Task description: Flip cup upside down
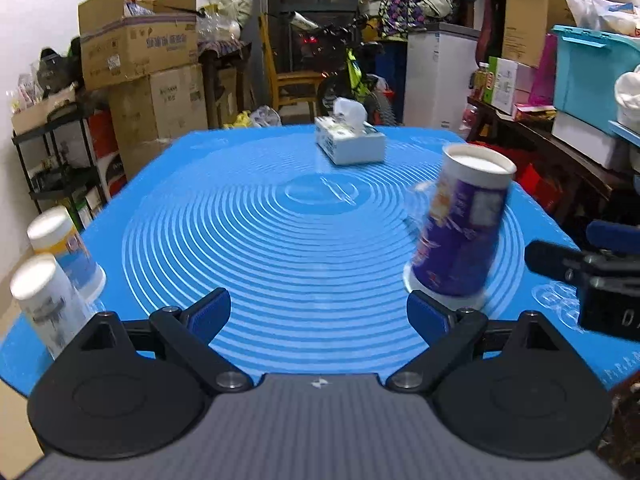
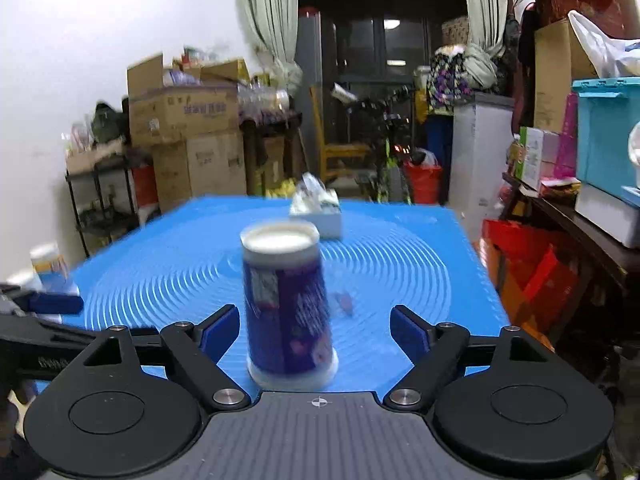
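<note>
A purple paper cup (image 2: 286,304) stands upside down on the blue mat (image 2: 420,264), its white base up and rim on the mat. It is blurred. My right gripper (image 2: 312,330) is open, with the cup between its fingers nearer the left one, not gripped. In the left wrist view the same cup (image 1: 460,224) stands at the right, just beyond the right fingertip. My left gripper (image 1: 318,312) is open and empty over the mat. The right gripper's body (image 1: 592,276) shows at the right edge.
Two more upside-down cups (image 1: 66,248) (image 1: 48,300) stand at the mat's left edge. A tissue box (image 1: 350,140) sits at the far side of the mat (image 1: 260,240). Cardboard boxes, shelves, a chair and storage bins surround the table.
</note>
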A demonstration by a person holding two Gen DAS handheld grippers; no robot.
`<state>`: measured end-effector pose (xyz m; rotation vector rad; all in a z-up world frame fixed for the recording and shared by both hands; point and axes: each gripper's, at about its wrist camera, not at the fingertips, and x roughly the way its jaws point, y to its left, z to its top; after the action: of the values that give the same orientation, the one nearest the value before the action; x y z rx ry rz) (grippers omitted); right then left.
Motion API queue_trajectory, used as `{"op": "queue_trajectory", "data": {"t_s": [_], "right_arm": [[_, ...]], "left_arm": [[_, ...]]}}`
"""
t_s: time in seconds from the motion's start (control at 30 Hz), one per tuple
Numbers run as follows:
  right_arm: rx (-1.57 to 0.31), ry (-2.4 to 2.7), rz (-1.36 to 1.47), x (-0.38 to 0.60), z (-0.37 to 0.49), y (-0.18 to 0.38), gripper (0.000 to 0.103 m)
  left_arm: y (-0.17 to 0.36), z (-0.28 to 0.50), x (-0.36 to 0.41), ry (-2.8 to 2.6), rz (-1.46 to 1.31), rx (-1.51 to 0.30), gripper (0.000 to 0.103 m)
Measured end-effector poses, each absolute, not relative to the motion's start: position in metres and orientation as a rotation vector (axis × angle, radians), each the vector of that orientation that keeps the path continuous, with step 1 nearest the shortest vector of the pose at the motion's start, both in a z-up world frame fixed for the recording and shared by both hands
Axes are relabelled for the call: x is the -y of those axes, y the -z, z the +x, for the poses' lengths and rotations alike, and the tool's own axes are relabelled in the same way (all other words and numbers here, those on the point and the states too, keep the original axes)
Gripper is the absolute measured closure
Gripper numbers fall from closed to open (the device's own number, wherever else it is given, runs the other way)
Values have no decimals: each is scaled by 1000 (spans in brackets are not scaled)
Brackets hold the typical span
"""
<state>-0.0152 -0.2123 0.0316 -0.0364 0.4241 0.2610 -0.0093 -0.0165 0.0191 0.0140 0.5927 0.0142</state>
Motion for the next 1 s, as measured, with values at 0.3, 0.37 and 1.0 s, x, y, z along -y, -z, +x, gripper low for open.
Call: {"op": "queue_trajectory", "data": {"t_s": [0.3, 0.37, 1.0], "right_arm": [[-511, -239, -21, 234, -37, -13, 18], [-524, -236, -19, 234, -39, -11, 18], [-541, -234, -12, 236, -42, -10, 19]], "left_arm": [[-7, -25, 34, 29, 31, -636, 9], [-5, -29, 36, 33, 36, -636, 9], [1, -33, 46, 42, 62, -638, 9]]}}
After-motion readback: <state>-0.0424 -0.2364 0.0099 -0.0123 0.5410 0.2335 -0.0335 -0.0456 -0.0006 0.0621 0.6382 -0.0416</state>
